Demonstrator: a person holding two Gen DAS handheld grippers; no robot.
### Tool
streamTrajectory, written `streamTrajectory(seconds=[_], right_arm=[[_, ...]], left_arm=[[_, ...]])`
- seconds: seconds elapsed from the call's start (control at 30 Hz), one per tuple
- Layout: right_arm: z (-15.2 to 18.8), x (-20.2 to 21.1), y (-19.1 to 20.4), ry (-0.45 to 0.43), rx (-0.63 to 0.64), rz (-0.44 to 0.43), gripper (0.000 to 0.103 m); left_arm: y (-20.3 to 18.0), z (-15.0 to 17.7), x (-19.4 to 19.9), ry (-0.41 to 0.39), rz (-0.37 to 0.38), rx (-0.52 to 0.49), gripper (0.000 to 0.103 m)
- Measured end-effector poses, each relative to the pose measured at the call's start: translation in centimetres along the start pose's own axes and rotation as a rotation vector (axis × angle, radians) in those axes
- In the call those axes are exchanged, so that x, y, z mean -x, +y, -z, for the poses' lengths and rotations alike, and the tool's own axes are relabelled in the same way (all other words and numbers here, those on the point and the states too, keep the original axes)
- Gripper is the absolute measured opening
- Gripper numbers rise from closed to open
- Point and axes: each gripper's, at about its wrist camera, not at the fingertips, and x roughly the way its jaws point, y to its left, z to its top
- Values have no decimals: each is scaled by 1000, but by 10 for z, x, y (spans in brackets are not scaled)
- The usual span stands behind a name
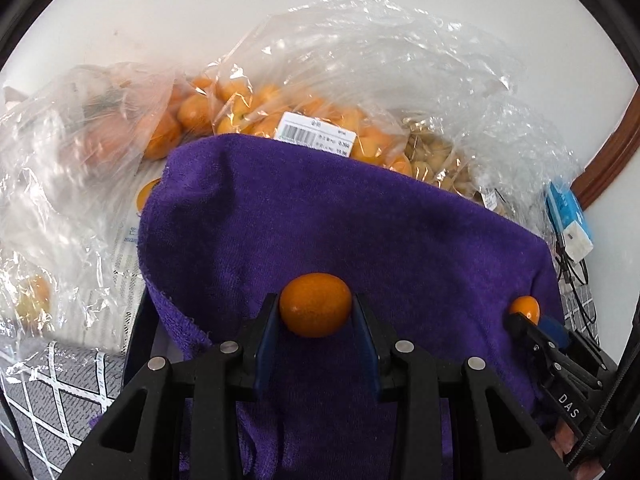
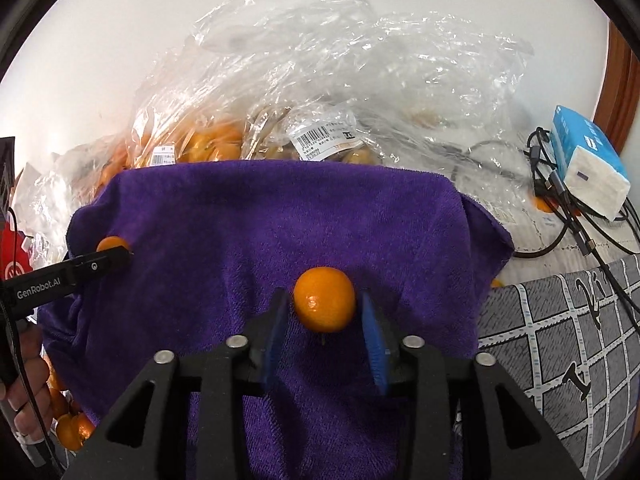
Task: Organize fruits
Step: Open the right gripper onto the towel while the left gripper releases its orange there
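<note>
A purple towel [image 1: 320,220] [image 2: 280,220] is draped over a raised support. My left gripper [image 1: 316,300] is shut on a small orange fruit [image 1: 316,312], just above the towel, with both pads pressed to its sides. A second orange fruit [image 2: 324,304] rests on the towel between the fingers of my right gripper [image 2: 324,296], which is open, with a gap showing on each side. Each gripper shows in the other's view: the right gripper [image 1: 516,318] at the towel's right edge, the left gripper [image 2: 120,254] at its left edge.
Clear plastic bags of oranges [image 1: 240,108] [image 2: 208,140] lie heaped behind the towel against a white wall. A blue tissue pack [image 2: 588,168] and dark cables [image 2: 560,216] sit at the right on a grey checked cloth [image 2: 560,340]. Loose oranges [image 2: 68,428] lie by a person's hand [image 2: 28,380].
</note>
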Motion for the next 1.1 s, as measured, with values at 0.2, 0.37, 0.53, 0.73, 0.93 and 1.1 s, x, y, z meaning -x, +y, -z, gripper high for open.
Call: streamTrajectory(seconds=[0.2,0.37,0.53,0.73,0.93,1.1], right_arm=[[-2,20,8,-37,43,31,61],[-1,48,8,-96,-9,29,67],[9,84,4,-133,-41,50,67],[35,130,6,-158,-7,157,67],[57,159,13,-136,10,108,67],[82,157,31,-134,50,80,65]], left_arm=[[-12,-7,7,-4,7,-39,58],[-19,-8,28,-61,1,-54,58],[-29,-5,65,-141,57,-135,57],[-43,-3,109,-225,88,-176,56],[-41,30,148,-277,74,-169,56],[-10,74,156,-255,16,-148,56]])
